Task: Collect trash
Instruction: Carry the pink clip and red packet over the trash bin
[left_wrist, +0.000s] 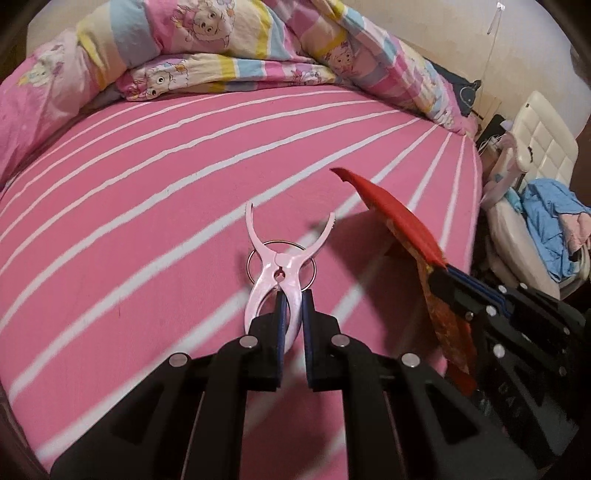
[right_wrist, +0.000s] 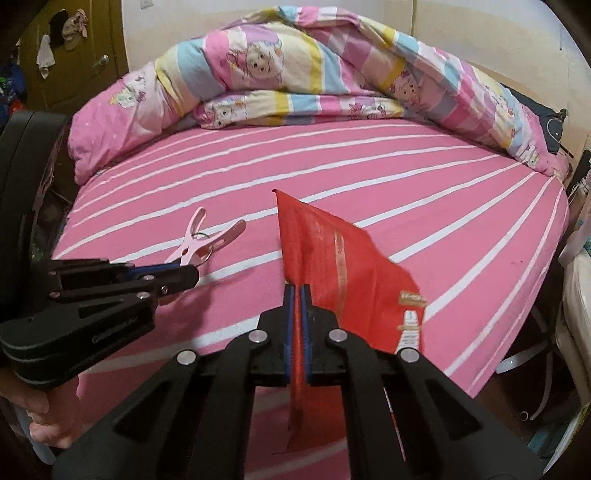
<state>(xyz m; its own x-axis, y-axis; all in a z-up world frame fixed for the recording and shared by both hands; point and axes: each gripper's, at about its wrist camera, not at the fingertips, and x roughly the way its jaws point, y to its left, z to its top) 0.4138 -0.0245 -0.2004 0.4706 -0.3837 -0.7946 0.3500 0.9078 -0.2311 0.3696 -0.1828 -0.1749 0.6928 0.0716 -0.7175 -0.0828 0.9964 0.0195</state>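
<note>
my left claw (left_wrist: 293, 295): it is closed tight on the pink clip (left_wrist: 275, 266). i hold only one handle of the clip, up above the bed.
my right claw (right_wrist: 297, 291): it is closed tight on the red wrapper (right_wrist: 332, 258). the wrapper sticks up past my fingers and hangs down below them too.
clip risk: i think the clip can spin or slip out, since my grip is small and the plastic looks smooth. its metal ring (left_wrist: 255, 258) can catch on things.
wrapper risk: i think the thin wrapper can bend, flap or tear if i swing it fast. then it falls back down.
claws together: my two claws are near each other. they can bump, and one thing can get knocked loose.
bed sheet (right_wrist: 424, 192): pink with white stripes, bare under my claws. a dropped clip is hard to spot here, pink on pink.
blanket pile (right_wrist: 295, 74): far back by the wall. trash may hide in its folds; i cannot tell.
trash bin: i see none in my views.
</note>
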